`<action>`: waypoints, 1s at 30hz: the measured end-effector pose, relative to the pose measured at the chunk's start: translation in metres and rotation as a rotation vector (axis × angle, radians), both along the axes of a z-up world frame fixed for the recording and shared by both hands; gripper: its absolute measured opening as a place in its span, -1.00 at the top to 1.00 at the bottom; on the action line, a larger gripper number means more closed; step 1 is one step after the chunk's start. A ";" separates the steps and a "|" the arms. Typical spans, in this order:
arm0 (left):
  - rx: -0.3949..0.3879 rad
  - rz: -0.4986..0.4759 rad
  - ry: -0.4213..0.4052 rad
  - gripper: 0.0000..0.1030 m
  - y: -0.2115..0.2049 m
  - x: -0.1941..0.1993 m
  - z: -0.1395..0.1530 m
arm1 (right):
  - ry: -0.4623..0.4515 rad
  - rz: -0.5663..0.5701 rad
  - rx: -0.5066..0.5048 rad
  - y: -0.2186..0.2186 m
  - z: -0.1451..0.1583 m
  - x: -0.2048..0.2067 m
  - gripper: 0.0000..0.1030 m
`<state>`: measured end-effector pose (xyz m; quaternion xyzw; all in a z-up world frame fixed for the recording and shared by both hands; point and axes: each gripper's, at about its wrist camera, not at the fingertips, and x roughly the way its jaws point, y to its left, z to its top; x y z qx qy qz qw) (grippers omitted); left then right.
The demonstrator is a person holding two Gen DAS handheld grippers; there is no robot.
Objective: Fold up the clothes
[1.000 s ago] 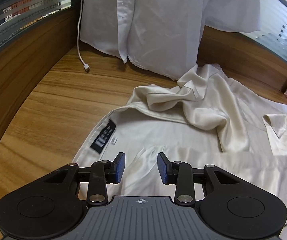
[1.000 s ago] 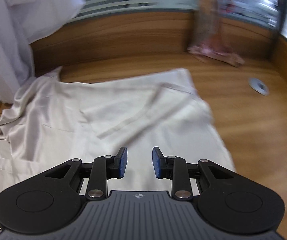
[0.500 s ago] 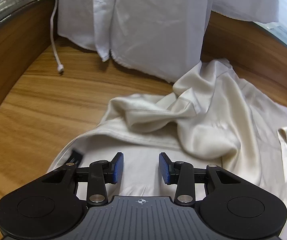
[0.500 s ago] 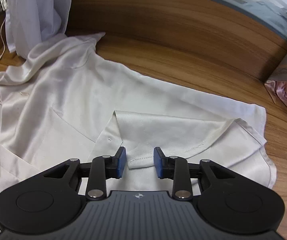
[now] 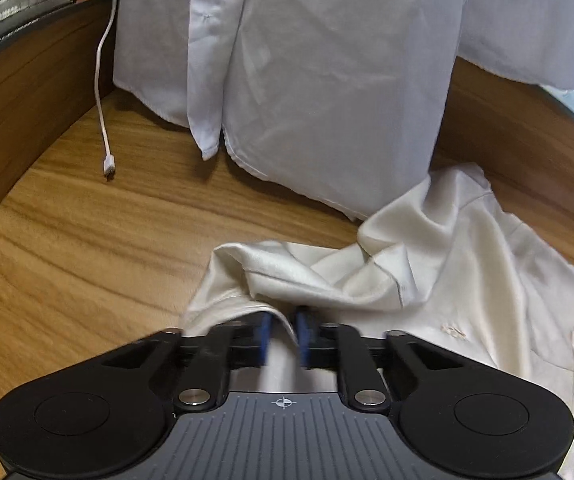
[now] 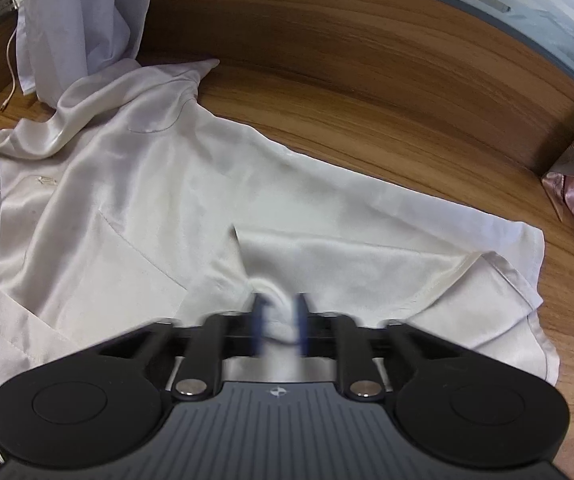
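- My left tool pinches the cream satin shirt at its collar-side edge; the right tool grips a bunched fold.
- Sprawled on the bench, it looks light, limp and slippery; I'd hold seams.

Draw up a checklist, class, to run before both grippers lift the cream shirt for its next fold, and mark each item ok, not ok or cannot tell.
1. Left gripper has cloth between its fingers: ok, a fold of the cream shirt sits there.
2. Right gripper has cloth too: ok, fabric is bunched in it.
3. Grips fully closed: cannot tell, both blurred.
4. Shirt lies flat: not ok, the sleeve is crumpled.
5. Hanging white garment clear of the shirt: not ok, they overlap.
6. Cable clear: ok.
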<state>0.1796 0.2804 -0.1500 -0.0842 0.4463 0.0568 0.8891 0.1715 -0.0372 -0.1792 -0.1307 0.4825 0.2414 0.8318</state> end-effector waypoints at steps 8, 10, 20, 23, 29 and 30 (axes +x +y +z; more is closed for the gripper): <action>0.060 0.079 -0.029 0.90 0.025 0.014 0.025 | -0.131 -0.111 0.045 -0.032 0.050 -0.001 0.79; 0.086 0.101 -0.041 0.89 0.032 0.015 0.032 | -0.160 -0.151 0.045 -0.050 0.065 -0.004 0.79; 0.096 0.135 -0.043 0.82 0.049 0.000 0.031 | -0.126 -0.357 -0.008 -0.141 0.073 -0.045 0.82; 0.089 0.120 -0.043 0.62 0.048 -0.008 0.031 | -0.102 -0.389 -0.049 -0.151 0.058 -0.055 0.82; 0.014 0.068 -0.068 0.29 0.043 -0.031 0.036 | -0.043 -0.478 -0.008 -0.159 0.037 -0.065 0.79; -0.002 0.071 -0.067 0.29 0.042 -0.035 0.036 | -0.033 -0.493 0.000 -0.160 0.033 -0.067 0.79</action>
